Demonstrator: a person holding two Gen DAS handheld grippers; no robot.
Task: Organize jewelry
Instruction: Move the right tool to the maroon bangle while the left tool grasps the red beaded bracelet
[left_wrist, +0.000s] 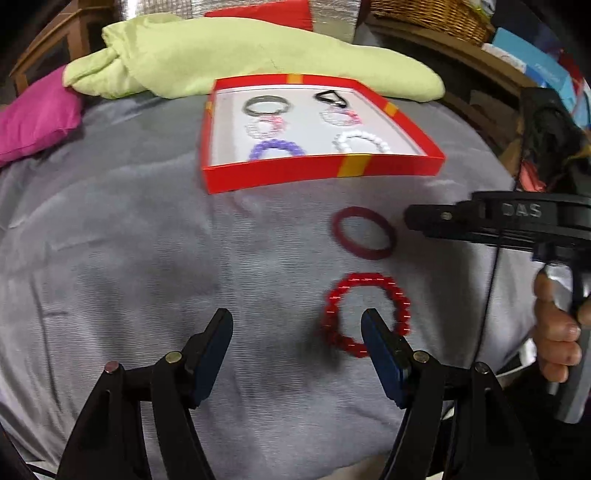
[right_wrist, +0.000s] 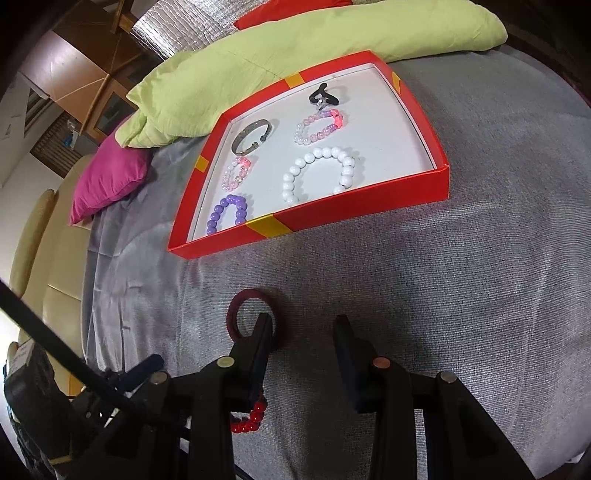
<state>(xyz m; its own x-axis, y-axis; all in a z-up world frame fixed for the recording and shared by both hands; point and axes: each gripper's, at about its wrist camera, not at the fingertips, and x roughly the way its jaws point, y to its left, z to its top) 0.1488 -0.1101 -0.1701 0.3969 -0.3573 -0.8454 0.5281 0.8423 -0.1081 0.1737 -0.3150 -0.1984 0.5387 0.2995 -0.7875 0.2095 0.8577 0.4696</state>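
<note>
My left gripper (left_wrist: 297, 326) hangs over the grey cloth (left_wrist: 147, 240) with jaws apart, gripping nothing. Its right finger (left_wrist: 380, 343) overlaps the red beaded bracelet (left_wrist: 365, 314) at four o'clock. A dark red ring (left_wrist: 364, 232) lies at two o'clock, the red tray (left_wrist: 317, 171) of bracelets at twelve. My right gripper (left_wrist: 413, 219) enters at three o'clock.

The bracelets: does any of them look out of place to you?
Yes, two. A red beaded bracelet and a dark red bangle lie loose on the grey cloth in front of the red box, while the other bracelets sit inside it. Nothing looks broken or spilled.
</note>
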